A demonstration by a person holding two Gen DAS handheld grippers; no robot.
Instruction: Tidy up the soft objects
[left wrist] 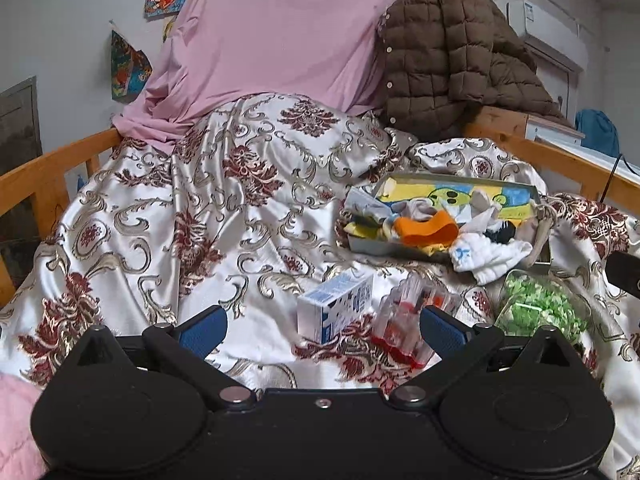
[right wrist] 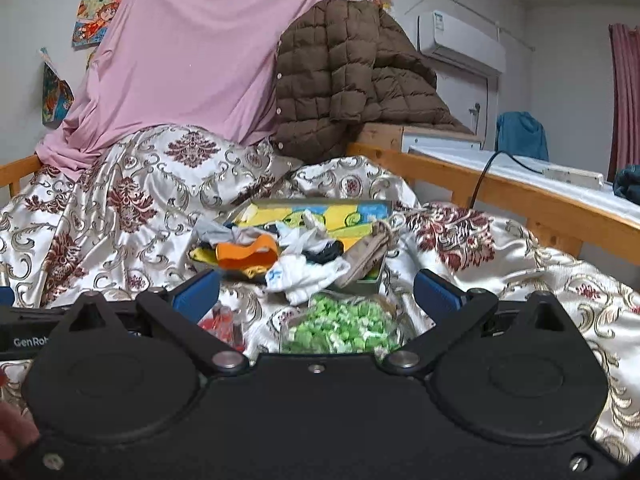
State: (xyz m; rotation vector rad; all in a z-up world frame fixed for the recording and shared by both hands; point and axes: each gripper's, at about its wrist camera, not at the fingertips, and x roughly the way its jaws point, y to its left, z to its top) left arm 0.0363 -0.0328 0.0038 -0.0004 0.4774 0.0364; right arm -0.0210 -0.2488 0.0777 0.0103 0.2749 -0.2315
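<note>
White sock (right wrist: 308, 276) | draped over near rim of tin box (right wrist: 368, 284), ahead and slightly left of right gripper (right wrist: 316, 292) | long axis crosswise | right nearer | both grippers released, left gripper (left wrist: 322, 328) too

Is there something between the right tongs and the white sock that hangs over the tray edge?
Yes. A clear container of green pieces lies on the bedspread directly before the open right tongs, in front of the white sock.

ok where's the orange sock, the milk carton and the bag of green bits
orange sock (left wrist: 430, 233), left wrist view, on its folded middle band
milk carton (left wrist: 340, 306), left wrist view, on its blue-printed side face
bag of green bits (right wrist: 340, 326), right wrist view, on the green pieces at its centre
</note>
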